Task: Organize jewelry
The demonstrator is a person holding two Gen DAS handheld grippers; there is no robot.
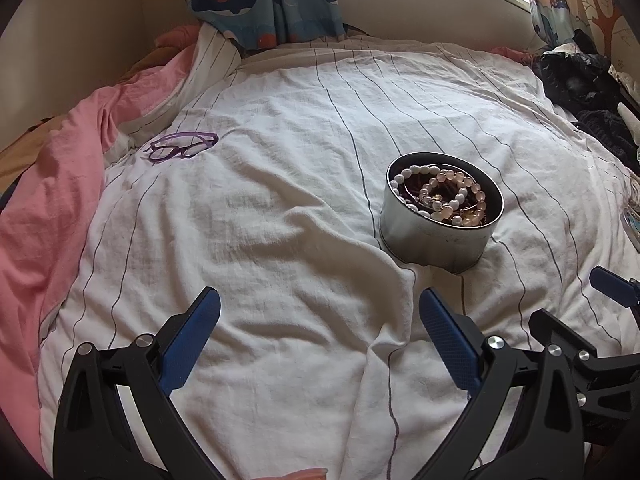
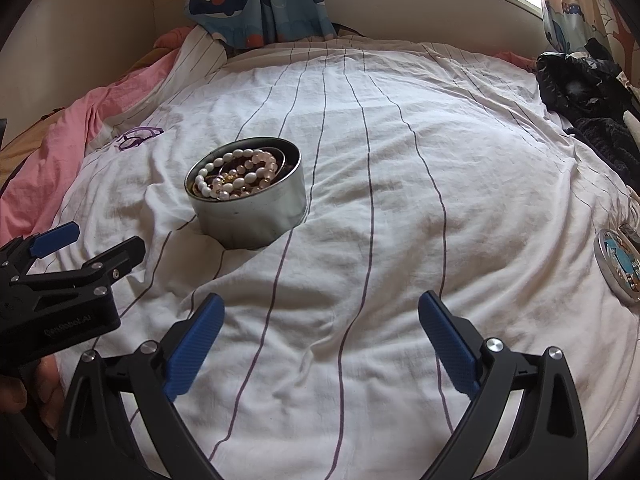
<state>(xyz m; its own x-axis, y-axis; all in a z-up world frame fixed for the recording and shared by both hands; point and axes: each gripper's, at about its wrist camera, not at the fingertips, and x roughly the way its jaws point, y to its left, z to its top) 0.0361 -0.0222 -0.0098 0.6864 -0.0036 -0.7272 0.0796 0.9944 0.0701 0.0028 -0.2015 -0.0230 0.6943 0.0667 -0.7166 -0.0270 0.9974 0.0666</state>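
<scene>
A round silver tin (image 1: 432, 236) stands open on the white striped bedsheet (image 1: 280, 208), ahead and right of my left gripper (image 1: 320, 312). It holds several bead bracelets (image 1: 444, 196), white, pink and dark. In the right wrist view the tin (image 2: 248, 216) with the bracelets (image 2: 236, 178) is ahead and left of my right gripper (image 2: 320, 316). Both grippers are open and empty, low over the sheet. The left gripper (image 2: 96, 240) shows at the left edge of the right wrist view, the right gripper (image 1: 580, 300) at the right edge of the left.
Purple glasses (image 1: 182, 147) lie on the sheet at the far left, near a pink blanket (image 1: 44, 208). The tin's round lid (image 2: 618, 264) with a blue picture lies at the right edge. Dark clothes (image 2: 580, 84) are piled at the far right. Whale curtains (image 1: 260, 0) hang at the head.
</scene>
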